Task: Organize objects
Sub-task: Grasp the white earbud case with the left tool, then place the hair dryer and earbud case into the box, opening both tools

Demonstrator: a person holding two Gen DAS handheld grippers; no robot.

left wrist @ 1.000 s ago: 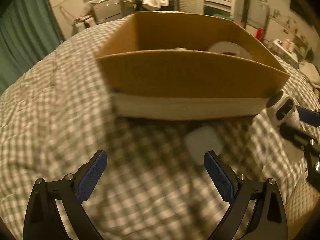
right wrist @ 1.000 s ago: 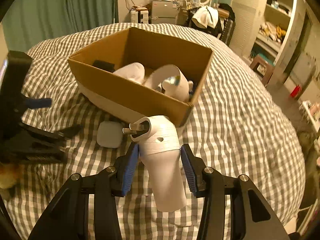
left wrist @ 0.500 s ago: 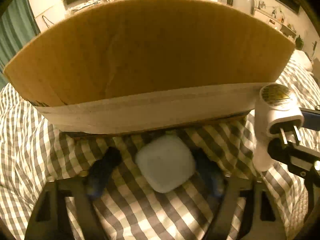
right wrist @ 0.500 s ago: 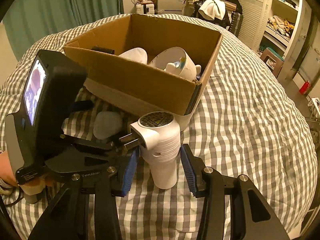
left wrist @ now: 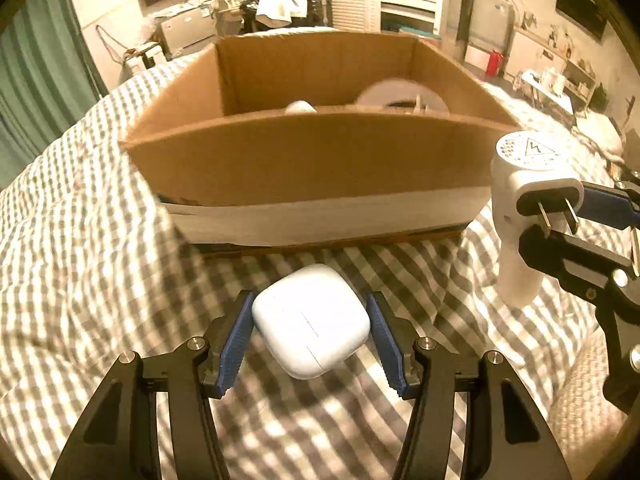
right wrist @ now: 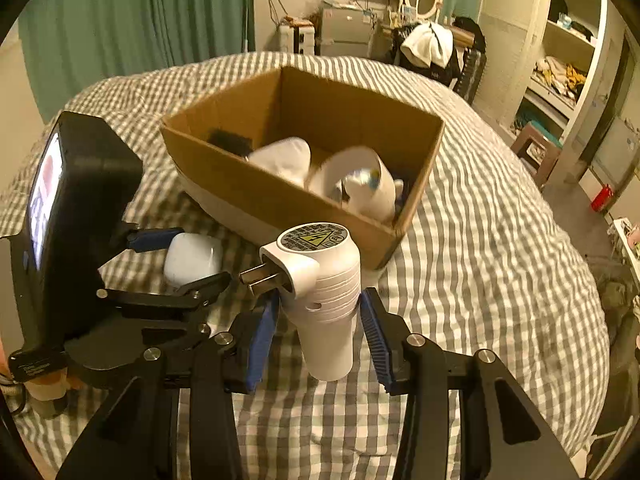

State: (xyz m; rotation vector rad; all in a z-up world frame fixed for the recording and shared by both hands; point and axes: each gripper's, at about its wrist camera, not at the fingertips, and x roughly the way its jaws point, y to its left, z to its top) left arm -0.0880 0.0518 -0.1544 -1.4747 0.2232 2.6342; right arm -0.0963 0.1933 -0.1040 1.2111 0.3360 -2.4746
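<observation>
My left gripper [left wrist: 310, 338] is shut on a white rounded earbud case [left wrist: 310, 320] and holds it just above the checked bedspread, in front of the cardboard box [left wrist: 320, 160]. My right gripper [right wrist: 318, 330] is shut on a white plug-in device with two prongs [right wrist: 320, 280], held upright near the box's near right corner [right wrist: 384, 240]. That device also shows at the right of the left wrist view [left wrist: 524, 208]. The case and left gripper show in the right wrist view [right wrist: 192, 256]. The box holds a white tape roll [right wrist: 356, 184], another white item [right wrist: 284, 158] and a dark item [right wrist: 230, 142].
The box sits on a bed with a grey checked cover [right wrist: 500, 260]. Green curtains [right wrist: 132, 20] hang behind on the left. Shelves [right wrist: 560, 60] and cluttered furniture stand beyond the bed at the back and right.
My left gripper closed on the earbud case and lifted it back from the box's front wall. My right gripper, still holding the plug device, rose slightly.
</observation>
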